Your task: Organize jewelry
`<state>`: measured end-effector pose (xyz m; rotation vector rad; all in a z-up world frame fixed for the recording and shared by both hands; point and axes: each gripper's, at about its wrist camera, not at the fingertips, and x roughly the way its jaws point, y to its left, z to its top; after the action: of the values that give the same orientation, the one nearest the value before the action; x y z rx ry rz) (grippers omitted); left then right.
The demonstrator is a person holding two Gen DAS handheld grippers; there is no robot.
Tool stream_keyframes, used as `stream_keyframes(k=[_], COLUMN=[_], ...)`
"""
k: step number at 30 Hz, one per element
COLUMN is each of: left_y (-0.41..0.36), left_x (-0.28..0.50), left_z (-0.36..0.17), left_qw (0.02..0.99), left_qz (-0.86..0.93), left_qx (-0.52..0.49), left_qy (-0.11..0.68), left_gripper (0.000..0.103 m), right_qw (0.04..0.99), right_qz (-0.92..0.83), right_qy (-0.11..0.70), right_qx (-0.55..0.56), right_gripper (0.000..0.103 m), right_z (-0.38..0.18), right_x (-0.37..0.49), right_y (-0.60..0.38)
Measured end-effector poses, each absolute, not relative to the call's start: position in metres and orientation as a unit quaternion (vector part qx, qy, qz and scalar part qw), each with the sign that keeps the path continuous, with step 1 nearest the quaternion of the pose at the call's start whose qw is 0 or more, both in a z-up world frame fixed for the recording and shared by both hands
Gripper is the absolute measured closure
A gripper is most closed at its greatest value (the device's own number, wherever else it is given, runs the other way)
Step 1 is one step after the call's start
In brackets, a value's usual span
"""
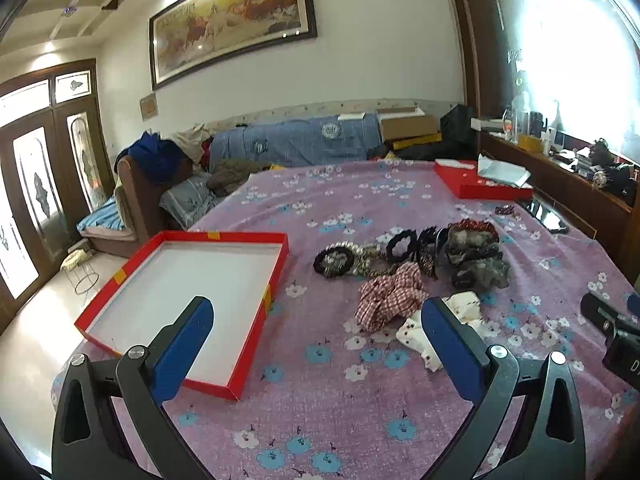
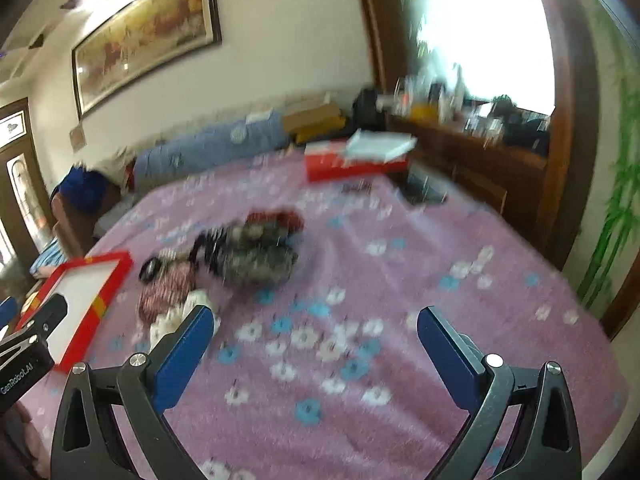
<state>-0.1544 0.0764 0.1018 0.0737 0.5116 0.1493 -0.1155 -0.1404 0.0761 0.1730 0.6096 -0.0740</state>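
left gripper (image 1: 316, 332): spread wide, empty, above the floral cloth (image 1: 320, 400). right gripper (image 2: 314, 336): likewise spread, empty; view blurred. checked scrunchie (image 1: 390, 298): just beyond the left gripper; likely first pick, pinched at one fold. accessory row (image 1: 408, 254) runs left-right. red tray (image 1: 224, 236): left, empty.

Both views low and close above the floral bedspread (image 1: 320, 380), facing the far wall with its long painting (image 1: 232, 16). Left wrist view sharp, taking in the red tray (image 1: 256, 236) at left; right wrist view blurred, set further right. Shared: scrunchie pile (image 2: 240, 256), tray, second red box (image 2: 352, 160).
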Motion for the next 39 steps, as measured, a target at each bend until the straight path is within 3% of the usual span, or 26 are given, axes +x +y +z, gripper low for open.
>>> stream_keyframes(k=[15, 39], left_y=[0.090, 0.096], left_x=[-0.126, -0.123], left_z=[0.072, 0.065], left_qw=[0.943, 0.935], left_qz=[0.043, 0.029], left_qx=[0.027, 0.022], left_qy=[0.328, 0.352], left_gripper=[0.000, 0.000], right_qw=[0.937, 0.931], right_qz=[-0.033, -0.019], right_qy=[0.342, 0.360], right_qx=[0.071, 0.053], right_gripper=[0.000, 0.000], right_z=[0.055, 0.052], right_x=[-0.096, -0.095], right_y=[-0.128, -0.105])
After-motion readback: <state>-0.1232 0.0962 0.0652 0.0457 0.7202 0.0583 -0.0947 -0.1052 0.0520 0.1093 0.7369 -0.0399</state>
